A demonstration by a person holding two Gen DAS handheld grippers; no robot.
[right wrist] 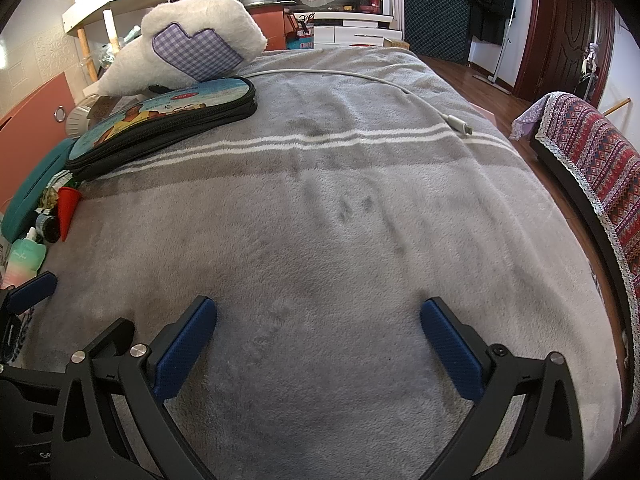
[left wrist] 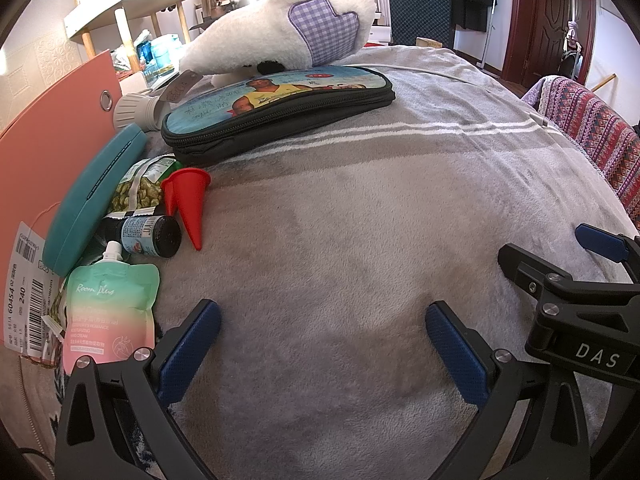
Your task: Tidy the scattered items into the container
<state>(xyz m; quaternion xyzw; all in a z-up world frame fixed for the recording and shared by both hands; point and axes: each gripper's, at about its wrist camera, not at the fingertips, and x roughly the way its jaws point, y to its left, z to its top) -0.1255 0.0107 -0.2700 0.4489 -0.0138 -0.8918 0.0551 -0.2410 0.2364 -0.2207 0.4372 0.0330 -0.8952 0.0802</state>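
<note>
Wide bare grey blanket (right wrist: 320,220) ahead of both, bed edge off to the right; scattered items crowded far left of the left hand-held gripper (left wrist: 322,340): red cone (left wrist: 188,204), teal case (left wrist: 92,204), pouch (left wrist: 110,312), zip case (left wrist: 276,108). Left hand-held gripper spread wide, holding nothing; right hand-held gripper (right wrist: 318,338) likewise wide apart and empty, above the blanket.

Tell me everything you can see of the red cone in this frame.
The red cone looks like smooth plastic, with a flared rim at its wide end. It lies tipped on the grey blanket, point towards the camera. A second red piece shows just behind its rim. Its rim end sits against the green snack packet, and the dark bottle lies close beside it. Neither gripper touches it; in the right wrist view it is small at the far left.
</note>
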